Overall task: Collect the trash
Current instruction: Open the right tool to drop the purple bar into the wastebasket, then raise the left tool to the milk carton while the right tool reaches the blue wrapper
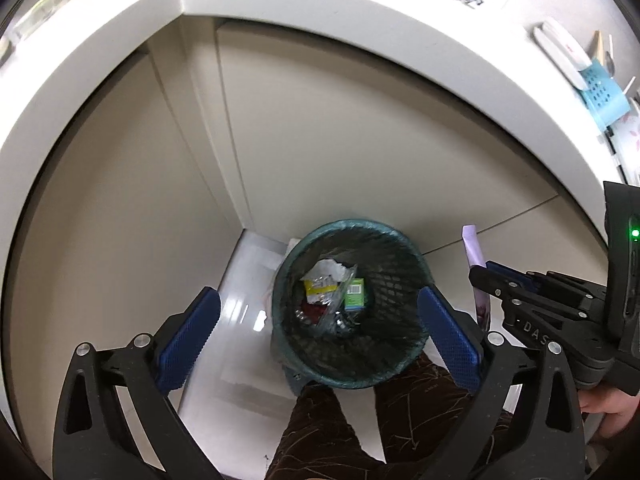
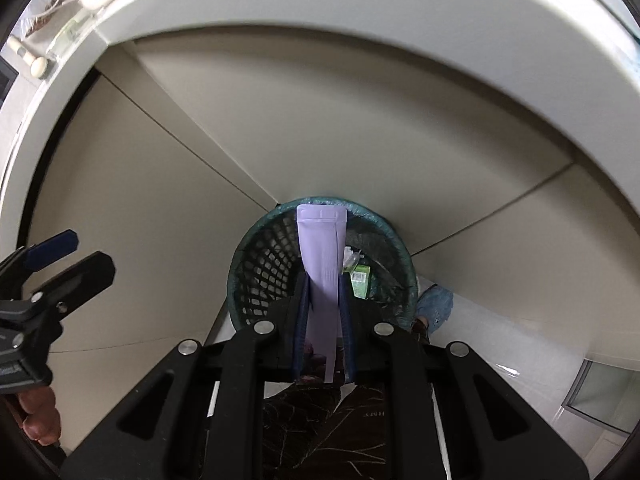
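A dark green mesh trash bin (image 1: 400, 264) with a green liner stands on the floor below the counter; it also shows in the right wrist view (image 2: 264, 268). Inside lie a yellow wrapper (image 1: 320, 285), a green carton (image 1: 355, 294) and clear plastic. My left gripper (image 1: 316, 336) is open and empty above the bin. My right gripper (image 2: 323, 304) is shut on a lilac sachet (image 2: 322, 248) and holds it over the bin. The sachet (image 1: 474, 246) and right gripper (image 1: 486, 276) also show at the right of the left wrist view.
A white counter edge (image 1: 280, 4) curves overhead, with beige cabinet doors (image 1: 320, 128) behind the bin. A blue basket (image 1: 604, 92) and white items sit on the counter at the right. The person's dark patterned trousers (image 1: 340, 432) are below the bin.
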`<state>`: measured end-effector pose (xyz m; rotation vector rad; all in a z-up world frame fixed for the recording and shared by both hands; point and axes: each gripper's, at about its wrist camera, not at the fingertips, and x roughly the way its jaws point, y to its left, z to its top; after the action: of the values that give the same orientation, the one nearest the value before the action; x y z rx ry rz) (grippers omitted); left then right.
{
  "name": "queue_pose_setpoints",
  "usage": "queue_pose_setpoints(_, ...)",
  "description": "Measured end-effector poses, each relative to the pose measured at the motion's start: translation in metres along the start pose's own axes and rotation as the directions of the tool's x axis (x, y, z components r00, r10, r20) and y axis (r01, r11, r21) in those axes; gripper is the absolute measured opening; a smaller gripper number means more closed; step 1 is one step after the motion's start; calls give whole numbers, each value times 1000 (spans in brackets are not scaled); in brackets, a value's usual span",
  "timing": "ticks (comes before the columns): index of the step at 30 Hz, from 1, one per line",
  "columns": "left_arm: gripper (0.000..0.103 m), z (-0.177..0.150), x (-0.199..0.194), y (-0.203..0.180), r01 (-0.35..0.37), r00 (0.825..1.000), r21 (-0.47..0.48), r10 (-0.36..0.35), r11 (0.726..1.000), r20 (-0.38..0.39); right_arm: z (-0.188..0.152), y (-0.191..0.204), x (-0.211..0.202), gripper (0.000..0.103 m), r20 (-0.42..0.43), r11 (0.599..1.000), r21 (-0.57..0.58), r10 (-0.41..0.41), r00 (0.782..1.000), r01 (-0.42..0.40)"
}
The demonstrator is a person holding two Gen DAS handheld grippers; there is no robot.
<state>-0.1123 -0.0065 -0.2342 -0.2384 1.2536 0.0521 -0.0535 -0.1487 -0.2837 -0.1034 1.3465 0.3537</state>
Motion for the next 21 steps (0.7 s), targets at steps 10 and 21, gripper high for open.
queue_pose_setpoints(10,97,-3,14,13,-22,999,-41,20,999,-42,-5,0,14,27,-22,1000,-9,-26,999,25)
queue_pose_setpoints(21,97,-1,16,14,-28,999,-25,27,999,-42,-3,-3,-5,62,44,998,-21,-59,997,60)
